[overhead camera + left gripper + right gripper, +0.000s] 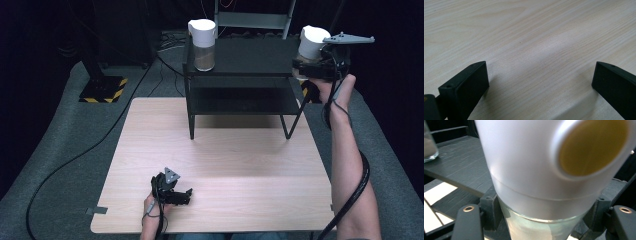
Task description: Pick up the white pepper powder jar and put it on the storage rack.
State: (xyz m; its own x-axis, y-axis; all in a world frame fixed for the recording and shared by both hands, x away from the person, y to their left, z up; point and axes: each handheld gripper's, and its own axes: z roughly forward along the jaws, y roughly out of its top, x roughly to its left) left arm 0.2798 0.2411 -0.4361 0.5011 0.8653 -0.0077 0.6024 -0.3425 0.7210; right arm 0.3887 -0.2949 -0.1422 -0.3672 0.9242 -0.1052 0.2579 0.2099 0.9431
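Holding: the right gripper [316, 64] pinches a jar with a white lid [312, 41], its jaws pressed on the clear glass body just under the lid
Jar position: in the air at the right end of the black shelf rack [240, 50], level with its top board; in the right gripper view the jar [544, 170] tilts, its round spout opening turned toward the camera
Second jar: a matching jar with a white lid and brownish contents [202, 45] stands upright at the left end of the rack's top board
Left gripper: the left gripper [186, 194] rests low near the front edge of the desk [225, 160], jaws spread wide with nothing between them; the left gripper view looks along them at bare pale wood [536, 37]
Done so far: the jar is gripped and appears clear of the shelf surface, though whether its base has fully left the board I cannot tell
Left to do: judging from this, the jar has yet to be carried anywhere and set down; the open desk in front of the rack looks the likely place
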